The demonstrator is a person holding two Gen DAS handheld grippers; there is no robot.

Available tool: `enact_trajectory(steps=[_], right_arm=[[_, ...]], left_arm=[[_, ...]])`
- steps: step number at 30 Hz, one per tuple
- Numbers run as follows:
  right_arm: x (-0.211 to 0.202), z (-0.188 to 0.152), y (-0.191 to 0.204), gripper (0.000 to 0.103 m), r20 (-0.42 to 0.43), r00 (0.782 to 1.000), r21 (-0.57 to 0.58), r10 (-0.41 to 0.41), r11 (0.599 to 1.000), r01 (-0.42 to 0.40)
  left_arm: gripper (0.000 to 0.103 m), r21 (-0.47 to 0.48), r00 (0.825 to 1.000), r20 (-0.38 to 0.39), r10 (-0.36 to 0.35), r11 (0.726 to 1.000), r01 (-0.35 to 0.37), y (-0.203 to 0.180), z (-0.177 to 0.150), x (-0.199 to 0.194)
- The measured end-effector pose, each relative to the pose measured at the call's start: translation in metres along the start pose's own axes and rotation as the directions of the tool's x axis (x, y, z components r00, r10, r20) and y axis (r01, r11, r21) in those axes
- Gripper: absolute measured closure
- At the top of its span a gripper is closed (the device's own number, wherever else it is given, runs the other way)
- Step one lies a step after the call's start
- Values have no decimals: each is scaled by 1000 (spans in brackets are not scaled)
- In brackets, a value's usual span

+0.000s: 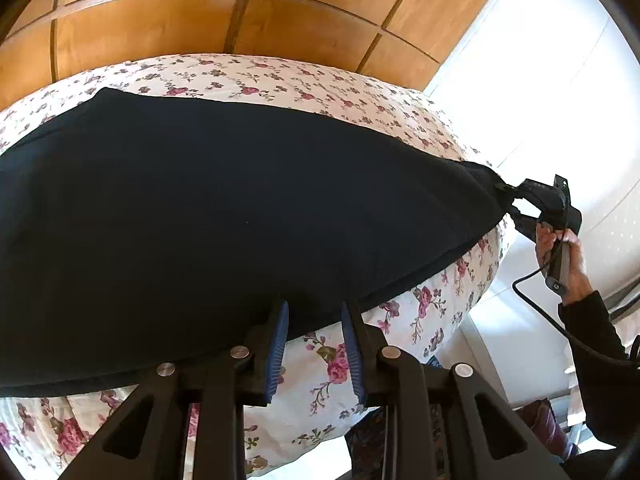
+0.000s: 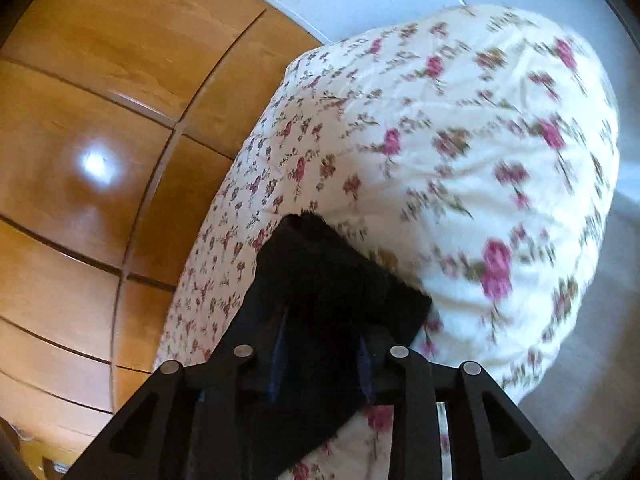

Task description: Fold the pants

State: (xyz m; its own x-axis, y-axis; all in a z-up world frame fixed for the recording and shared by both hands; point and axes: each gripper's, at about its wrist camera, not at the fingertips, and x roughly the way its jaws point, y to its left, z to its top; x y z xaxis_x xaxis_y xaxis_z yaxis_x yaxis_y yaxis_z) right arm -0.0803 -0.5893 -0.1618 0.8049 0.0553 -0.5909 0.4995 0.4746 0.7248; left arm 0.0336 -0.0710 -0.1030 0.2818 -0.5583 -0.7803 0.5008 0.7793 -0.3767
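Black pants point(image 1: 224, 216) lie spread flat across a floral bedspread point(image 1: 304, 84). My left gripper point(image 1: 316, 320) is open at the pants' near edge, its blue pads point(image 1: 278, 344) apart and holding nothing. My right gripper point(image 1: 508, 196), seen at the far right in the left wrist view, is shut on the pants' end corner at the bed's edge. In the right wrist view the black cloth point(image 2: 320, 280) fills the jaws of the right gripper point(image 2: 320, 364) and drapes over them.
A wooden wardrobe point(image 1: 240, 12) stands behind the bed. The bedspread point(image 2: 460, 140) hangs over the bed's side. A bright white wall or curtain point(image 1: 552, 92) is on the right. The hand and cable point(image 1: 532, 292) of the right gripper are beside the bed.
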Motion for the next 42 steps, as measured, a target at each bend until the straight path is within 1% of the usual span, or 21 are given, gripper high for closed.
enact_trajectory(steps=[1, 2, 4, 5, 6, 7, 10, 11, 12, 14, 17, 18, 19, 23, 25, 26, 28, 29, 33, 38, 42], right_arm=[[0, 2, 8, 90, 2, 1000, -33, -4, 999, 4], [-3, 5, 20, 90, 16, 1000, -73, 3, 997, -2], [-18, 9, 35, 92, 55, 991, -112, 119, 987, -112], [-31, 10, 42, 92, 90, 976, -145, 199, 972, -185], [-40, 10, 44, 92, 107, 967, -166, 233, 963, -214], [-41, 11, 40, 92, 105, 972, -165, 209, 968, -191], [-21, 10, 13, 92, 17, 997, -98, 79, 992, -77], [-12, 6, -2, 92, -26, 1000, -70, 3, 998, -5], [-7, 3, -9, 92, -38, 999, -55, -14, 998, 12], [-3, -5, -25, 92, -46, 999, -13, -12, 1000, 11], [0, -8, -31, 92, -37, 999, 18, -1, 1000, 1], [-2, -7, -32, 90, -38, 999, 30, 9, 1000, -8], [-5, -7, -32, 85, -38, 999, 38, 12, 999, -11], [-29, -13, -24, 74, -8, 1000, 11, 1, 1000, -1], [-39, -21, -15, 72, -9, 999, -8, 38, 999, -38], [-42, -30, -8, 72, -36, 997, -30, 68, 997, -69], [-42, -51, 7, 72, -107, 986, -70, 125, 989, -133], [-39, -67, 18, 72, -157, 973, -88, 168, 979, -183], [-21, -111, 43, 72, -283, 924, -88, 257, 953, -291], [12, -148, 62, 72, -393, 871, -46, 294, 940, -338], [26, -168, 70, 72, -446, 842, -30, 302, 936, -352]], left_arm=[[76, -3, 1000, 0, -1, 1000, 1, 0, 0, 0], [76, -3, 1000, 1, 0, 1000, 0, 0, 0, 0], [76, 5, 1000, 1, 7, 1000, -7, -2, -1, 0], [76, 10, 1000, 3, 7, 1000, -7, -2, -1, -3], [76, 13, 1000, 5, 6, 1000, -6, -3, -2, -3], [76, 15, 1000, 3, 4, 1000, -4, -4, -2, -2], [76, 17, 1000, -1, 1, 1000, -1, -3, -3, 0], [76, 15, 1000, -2, 0, 1000, 0, -3, -3, 0], [76, 11, 1000, -2, -2, 1000, 2, -2, -3, 0], [76, 4, 1000, -2, -9, 1000, 9, -1, -2, -1], [76, 3, 1000, -11, -6, 1000, 6, 0, -3, -1], [76, 3, 1000, -12, 0, 1000, 0, 0, -3, -1], [76, 4, 1000, -11, 6, 1000, -6, 0, -3, -1], [75, 2, 1000, -7, 12, 1000, -12, 0, -5, -3], [74, -9, 1000, -8, 3, 1000, -3, 2, -7, -4], [74, -16, 1000, -8, -2, 1000, 1, 3, -8, -4], [74, -43, 1000, -7, -16, 999, 16, 9, -11, -5], [74, -70, 999, -7, -32, 997, 31, 13, -12, -6], [73, -193, 996, 20, -92, 977, 94, 34, -18, -9], [73, -318, 988, 76, -135, 936, 152, 58, -23, -14], [73, -375, 983, 106, -150, 909, 179, 72, -29, -16]])
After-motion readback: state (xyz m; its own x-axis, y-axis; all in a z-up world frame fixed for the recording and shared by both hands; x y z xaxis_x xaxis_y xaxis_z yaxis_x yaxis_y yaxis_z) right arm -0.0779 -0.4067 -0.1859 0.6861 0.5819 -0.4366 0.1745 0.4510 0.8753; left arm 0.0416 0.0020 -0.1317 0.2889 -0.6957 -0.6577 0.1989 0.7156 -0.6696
